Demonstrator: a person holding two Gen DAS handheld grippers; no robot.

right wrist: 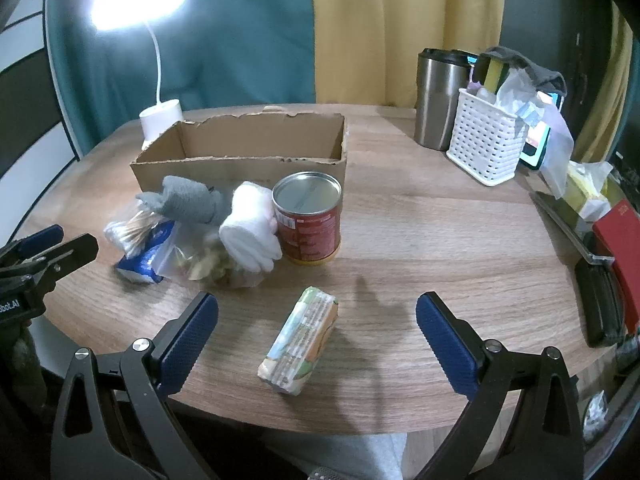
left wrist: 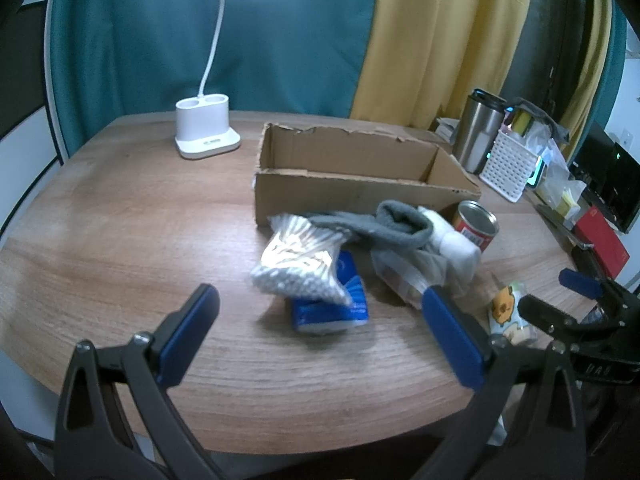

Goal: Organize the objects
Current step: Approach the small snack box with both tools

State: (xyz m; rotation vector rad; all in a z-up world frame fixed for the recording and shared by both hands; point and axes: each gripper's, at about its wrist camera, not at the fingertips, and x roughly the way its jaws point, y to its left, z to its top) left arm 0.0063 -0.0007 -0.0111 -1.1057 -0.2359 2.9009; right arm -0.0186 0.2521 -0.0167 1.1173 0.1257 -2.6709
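My left gripper (left wrist: 320,332) is spread wide and holds nothing. Its two blue pads sit low in the left wrist picture, one at lower left and one at lower right, and neither one touches a thing. Between them, a bit higher, lies a blue packet (left wrist: 332,304) with a bag of cotton swabs (left wrist: 298,262) resting on top of it.

My right gripper (right wrist: 318,336) is spread wide too, and it holds nothing. In the right wrist picture a small printed pack (right wrist: 300,340) lies on the wooden table (right wrist: 440,240) in the gap between my pads, near the bottom middle. The pads do not touch it.

The other things sit in a pile in the middle of both pictures. A gray sock (right wrist: 188,200) lies on the pile, a rolled white sock (right wrist: 250,226) leans against a red can (right wrist: 308,220), and a clear bag (right wrist: 208,260) lies in front of them. The can stands upright.

Just behind the pile is an open cardboard box (left wrist: 352,176). I can see no item inside it. A white lamp (left wrist: 206,128) stands in the upper left of the left picture. A steel mug (right wrist: 438,98) and a white basket (right wrist: 484,140) stand at the upper right of the right picture, well apart from the pile.
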